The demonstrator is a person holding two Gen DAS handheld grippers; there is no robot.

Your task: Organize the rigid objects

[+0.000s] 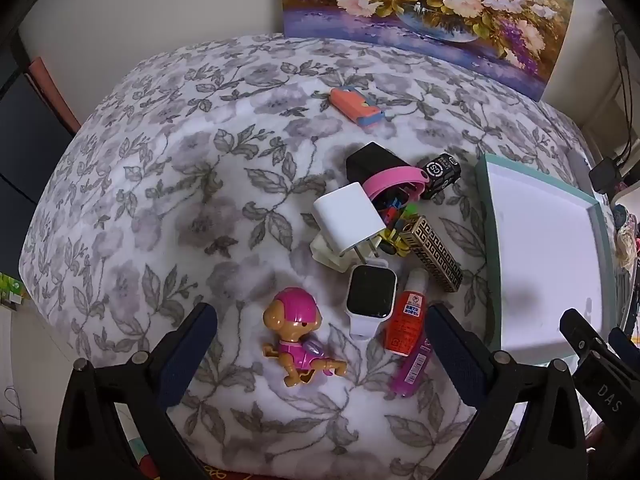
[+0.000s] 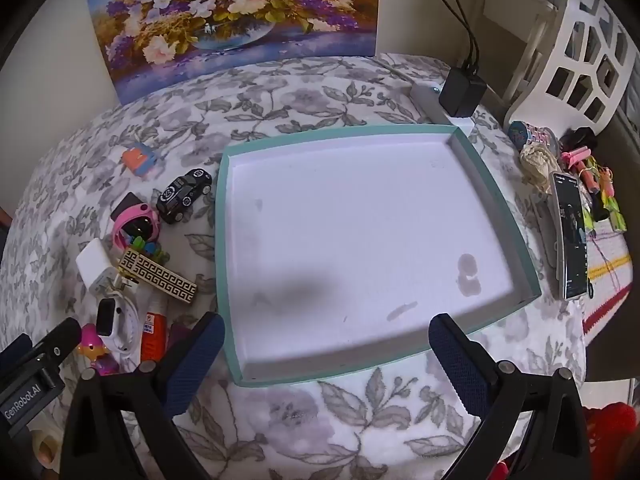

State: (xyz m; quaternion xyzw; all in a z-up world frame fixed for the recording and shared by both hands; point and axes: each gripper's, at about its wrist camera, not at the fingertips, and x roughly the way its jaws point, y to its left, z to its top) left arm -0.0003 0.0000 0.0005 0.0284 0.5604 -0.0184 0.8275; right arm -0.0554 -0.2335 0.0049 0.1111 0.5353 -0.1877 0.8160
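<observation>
A big table is covered by a flowery cloth with grey leaves on it. At the back, a painting of flowers leans on the wall.

On the cloth sits a wide, flat tray with a green rim and a white floor. Nothing lies in it. There are only a few faint marks on its floor.

The right gripper hangs over the near side of the tray. Its two blue pads are far apart and hold nothing. The left gripper hangs over the pile of small things beside the tray. Its pads are far apart too, and nothing is pinched between them.

All the small things lie on the cloth to the left of the tray. A long box with a gold pattern lies near the tray's edge. A white charger sits in the middle of the pile, with a pink band and a black box behind it. A white watch lies next to an orange bottle and a pink bottle. A toy puppy with a pink hat lies between the left pads, down on the cloth. A small black toy car stands close to the tray. An orange and blue eraser lies apart, farther back.

On the other side of the tray, a phone lies flat.
</observation>
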